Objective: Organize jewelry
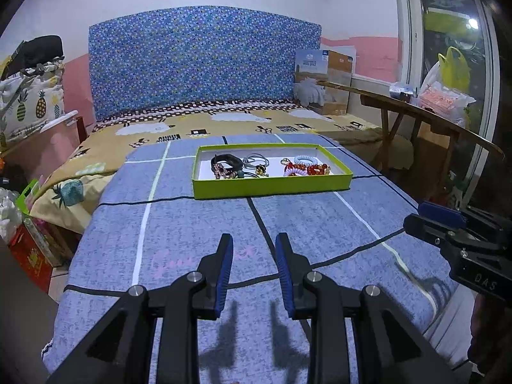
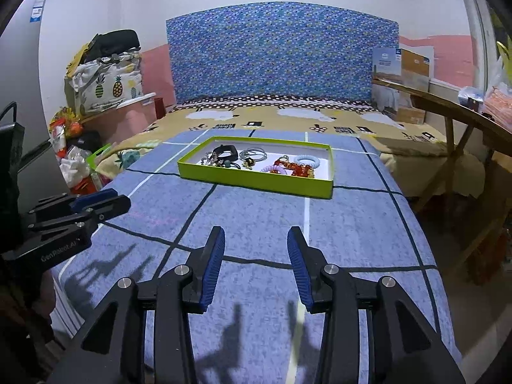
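A lime-green shallow box sits on a blue checked cloth, far ahead of both grippers. It holds jewelry: a black band, grey hair ties, a pale blue spiral ring, a pink spiral ring and red beads. My left gripper is open and empty over the cloth. My right gripper is open and empty too. Each gripper shows at the edge of the other's view.
The blue cloth covers a raised surface on a bed with a blue patterned headboard. A wooden bench with bags stands on the right. Bags and a pink container are on the left.
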The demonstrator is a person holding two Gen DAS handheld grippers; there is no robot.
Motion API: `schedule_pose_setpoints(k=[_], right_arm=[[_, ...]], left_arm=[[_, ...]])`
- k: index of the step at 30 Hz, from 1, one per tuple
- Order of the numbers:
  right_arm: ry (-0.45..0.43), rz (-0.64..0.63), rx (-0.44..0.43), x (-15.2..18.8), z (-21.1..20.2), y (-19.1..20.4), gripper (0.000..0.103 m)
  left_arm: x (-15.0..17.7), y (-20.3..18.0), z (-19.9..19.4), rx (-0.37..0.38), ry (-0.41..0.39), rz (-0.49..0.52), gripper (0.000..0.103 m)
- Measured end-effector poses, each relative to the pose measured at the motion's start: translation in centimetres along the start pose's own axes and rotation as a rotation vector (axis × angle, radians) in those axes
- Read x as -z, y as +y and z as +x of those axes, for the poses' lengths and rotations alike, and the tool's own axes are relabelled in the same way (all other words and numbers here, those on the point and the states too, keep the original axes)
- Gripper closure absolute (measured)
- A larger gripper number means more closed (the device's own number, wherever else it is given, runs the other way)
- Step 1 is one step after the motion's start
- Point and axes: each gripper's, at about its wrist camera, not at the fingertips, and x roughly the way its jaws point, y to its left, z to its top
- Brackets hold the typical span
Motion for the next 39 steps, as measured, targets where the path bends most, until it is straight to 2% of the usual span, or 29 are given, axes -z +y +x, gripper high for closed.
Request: schedule_pose_setpoints(k=[39], right_arm=[[0.018,0.008,0.005,0.47,0.02,-0.08,0.061]], left_arm=[[0.33,-0.68,-0.06,-0.01,-0.013,0.023,0.074]])
